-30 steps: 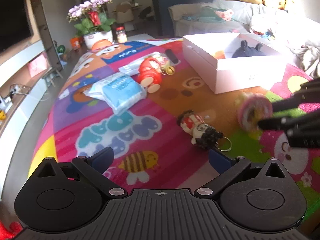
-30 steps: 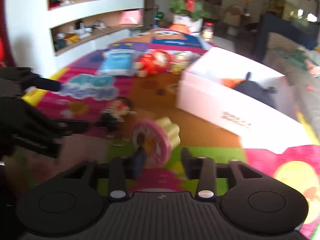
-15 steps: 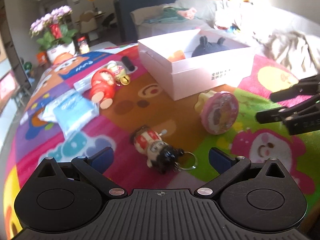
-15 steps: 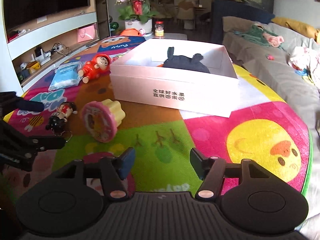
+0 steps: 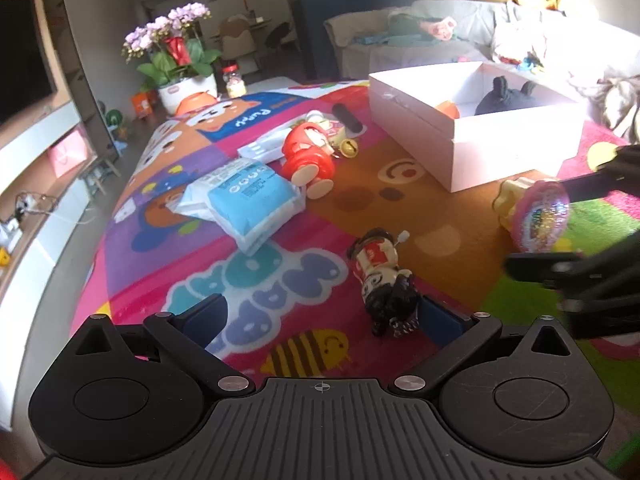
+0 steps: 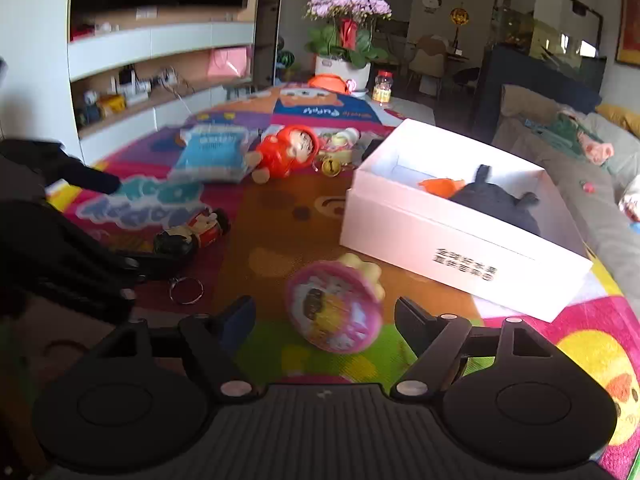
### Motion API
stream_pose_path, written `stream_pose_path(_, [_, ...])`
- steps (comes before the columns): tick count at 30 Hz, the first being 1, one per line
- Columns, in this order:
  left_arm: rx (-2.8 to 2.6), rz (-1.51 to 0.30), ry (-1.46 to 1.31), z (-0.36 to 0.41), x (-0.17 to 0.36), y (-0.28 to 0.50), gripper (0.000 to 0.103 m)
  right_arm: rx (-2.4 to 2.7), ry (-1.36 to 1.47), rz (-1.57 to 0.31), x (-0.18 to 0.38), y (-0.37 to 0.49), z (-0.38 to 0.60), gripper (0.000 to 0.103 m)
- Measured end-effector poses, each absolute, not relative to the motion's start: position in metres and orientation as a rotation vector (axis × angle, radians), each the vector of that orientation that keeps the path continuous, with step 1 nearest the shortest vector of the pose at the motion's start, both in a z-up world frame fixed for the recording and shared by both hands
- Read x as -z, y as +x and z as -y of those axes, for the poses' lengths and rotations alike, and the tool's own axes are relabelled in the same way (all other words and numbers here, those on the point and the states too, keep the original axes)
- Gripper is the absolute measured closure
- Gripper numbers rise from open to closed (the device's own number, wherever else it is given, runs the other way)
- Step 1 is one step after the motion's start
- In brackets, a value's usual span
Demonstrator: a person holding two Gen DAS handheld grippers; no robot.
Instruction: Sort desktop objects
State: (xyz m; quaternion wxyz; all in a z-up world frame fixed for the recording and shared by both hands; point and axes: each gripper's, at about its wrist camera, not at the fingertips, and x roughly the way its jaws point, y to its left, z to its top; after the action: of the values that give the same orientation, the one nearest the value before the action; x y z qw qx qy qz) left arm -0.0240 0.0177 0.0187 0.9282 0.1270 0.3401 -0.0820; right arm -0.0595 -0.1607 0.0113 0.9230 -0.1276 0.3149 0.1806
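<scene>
Opening right tool (image 6: pixel 324 314) astride pink toy (image 6: pixel 334 312) | left tool (image 5: pixel 320 316) spread

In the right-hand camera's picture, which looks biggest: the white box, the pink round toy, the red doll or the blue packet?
1. white box
2. pink round toy, though it lies nearest the camera
3. blue packet and red doll look alike; both lie farther back, so unranked

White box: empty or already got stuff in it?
Not empty. The white box is open-topped and holds a dark plush and an orange item.
</scene>
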Motion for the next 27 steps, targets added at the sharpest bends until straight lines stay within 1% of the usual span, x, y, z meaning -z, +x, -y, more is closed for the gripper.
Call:
stream_pose_path(3, [0.190, -0.693, 0.230, -0.021, -0.019, -0.029, 0.000, -0.350, -0.252, -0.668, -0.008, -0.050, 0.159, 0.049])
stream_pose_path(7, [0.254, -0.705, 0.173, -0.021, -0.018, -0.031, 0.000, -0.397, -0.162, -0.730, -0.024, -0.044, 0.177, 0.049])
stream_pose_path(10, [0.321, -0.731, 0.123, -0.017, -0.015, -0.029, 0.000, -0.465, 0.006, -0.867, -0.033, -0.034, 0.200, 0.049])
stream_pose_path(13, [0.370, -0.744, 0.109, -0.005, -0.012, -0.027, 0.000, -0.499, 0.132, -0.972, -0.035, -0.028, 0.222, 0.049])
stream_pose_path(19, [0.467, -0.784, 0.072, 0.023, -0.004, -0.015, 0.000, -0.486, 0.236, -1.108, -0.028, -0.025, 0.253, 0.049])
stream_pose_path(22, [0.538, -0.796, 0.049, 0.037, -0.006, -0.015, 0.000, -0.464, 0.257, -1.113, -0.027, -0.021, 0.262, 0.049])
stream_pose_path(27, [0.515, -0.770, 0.126, 0.051, -0.015, -0.019, 0.000, -0.395, 0.219, -1.039, -0.028, -0.015, 0.265, 0.047])
